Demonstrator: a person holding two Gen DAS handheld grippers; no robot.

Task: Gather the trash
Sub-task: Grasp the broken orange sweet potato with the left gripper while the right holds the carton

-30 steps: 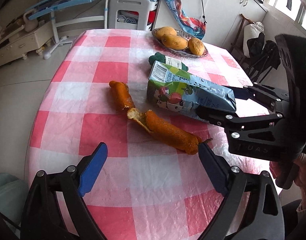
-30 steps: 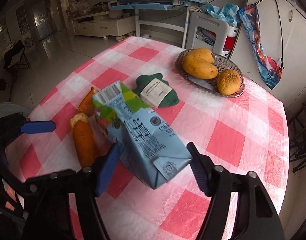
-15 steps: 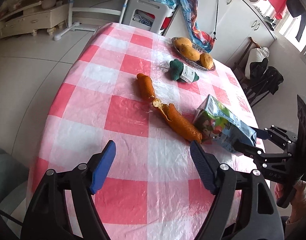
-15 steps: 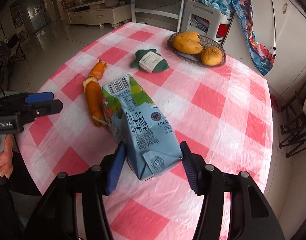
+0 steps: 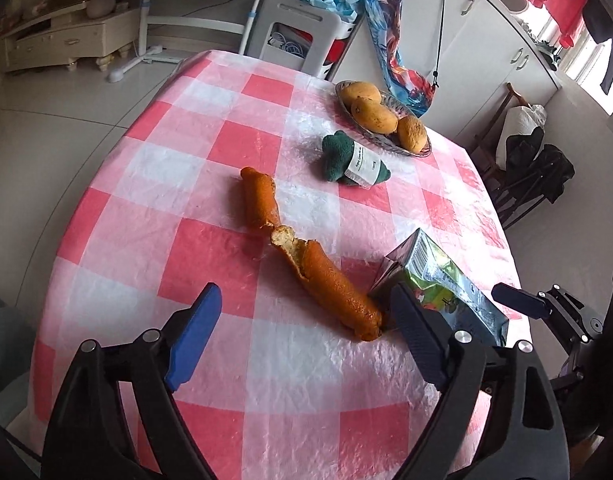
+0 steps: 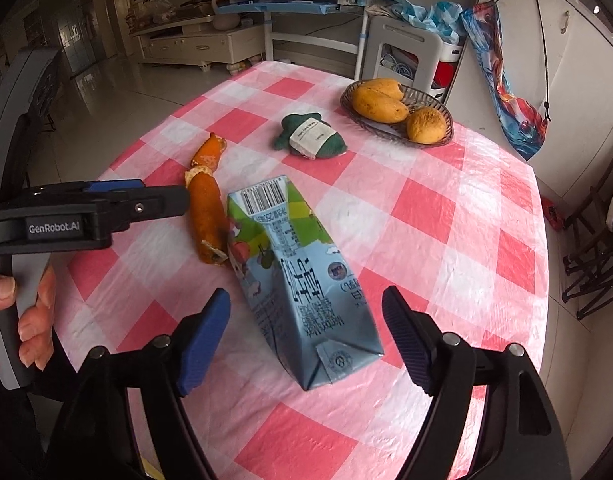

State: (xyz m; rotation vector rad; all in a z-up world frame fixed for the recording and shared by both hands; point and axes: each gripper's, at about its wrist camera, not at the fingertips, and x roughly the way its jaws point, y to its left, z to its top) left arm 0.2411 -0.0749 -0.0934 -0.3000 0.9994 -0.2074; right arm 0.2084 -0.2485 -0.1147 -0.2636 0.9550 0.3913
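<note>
A blue and green milk carton lies on its side on the checked table. My right gripper straddles its near end; the jaws are opening and the pads stand clear of it on both sides. An orange peel, torn into two pieces, lies left of the carton. My left gripper hangs over the table in front of the peel's near end, its jaws opening with nothing gripped. In the right wrist view the left gripper sits at the left, held by a hand.
A green rolled cloth with a white label lies past the peel. A wicker basket of mangoes stands at the far right of the table. A white stool, a blue rack and folding chairs stand on the floor around the table.
The right gripper held the carton tilted above the table; now the carton lies on the cloth and the jaws have spread off it. The left gripper drew back, then came nearer the peel.
</note>
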